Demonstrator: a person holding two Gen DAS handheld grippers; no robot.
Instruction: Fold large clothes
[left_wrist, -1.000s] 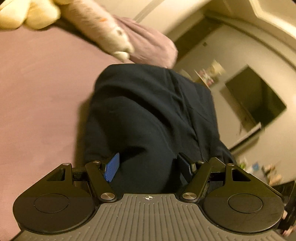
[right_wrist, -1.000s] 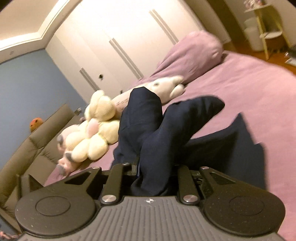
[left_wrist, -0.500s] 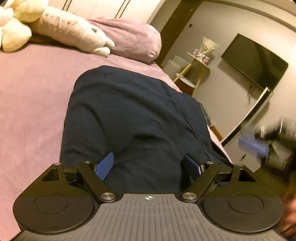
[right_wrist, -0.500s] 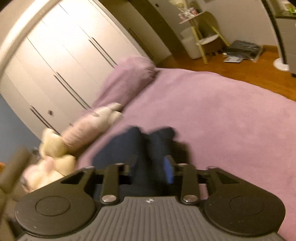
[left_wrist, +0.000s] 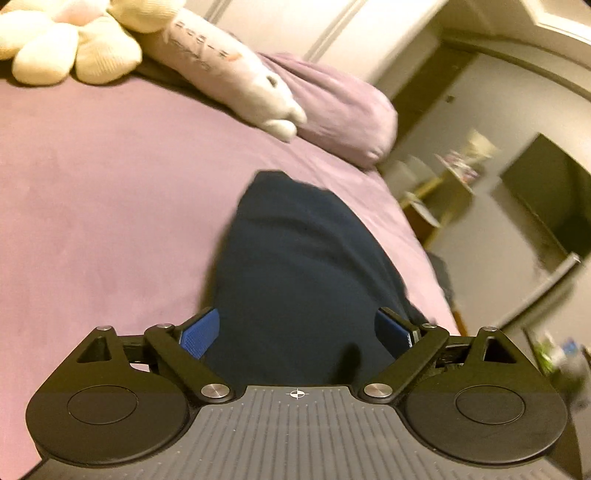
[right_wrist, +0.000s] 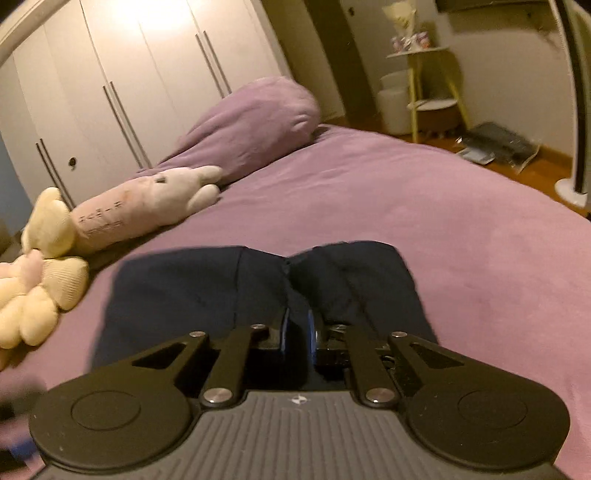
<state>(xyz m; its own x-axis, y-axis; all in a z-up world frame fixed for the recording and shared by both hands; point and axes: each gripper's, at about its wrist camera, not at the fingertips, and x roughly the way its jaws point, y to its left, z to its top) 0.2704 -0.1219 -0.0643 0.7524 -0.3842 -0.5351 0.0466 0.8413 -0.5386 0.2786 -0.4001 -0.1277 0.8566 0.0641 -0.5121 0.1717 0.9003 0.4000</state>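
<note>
Navy fabric fills both my views: the dark garment (left_wrist: 306, 266) lies on the purple bed (left_wrist: 103, 206), bunched lengthways. My left claw (left_wrist: 295, 328) is spreading, blue pads (left_wrist: 199, 332) wide on either side of the cloth, not pressing it. It's let go, and the garment simply lies between them. My right claw (right_wrist: 297, 328) is closing, pads nearly together with a fold of the same garment (right_wrist: 258, 284) pinched in the narrow gap; two humps of cloth rise just beyond its tips. Up by the head of the bed, a purple pillow (right_wrist: 255, 122) sits against the white wardrobe doors (right_wrist: 122, 74). A long pale plush toy (right_wrist: 147, 203) lies beside it, touching a cream plush toy (right_wrist: 40, 284) further left, both well apart from the garment.
</note>
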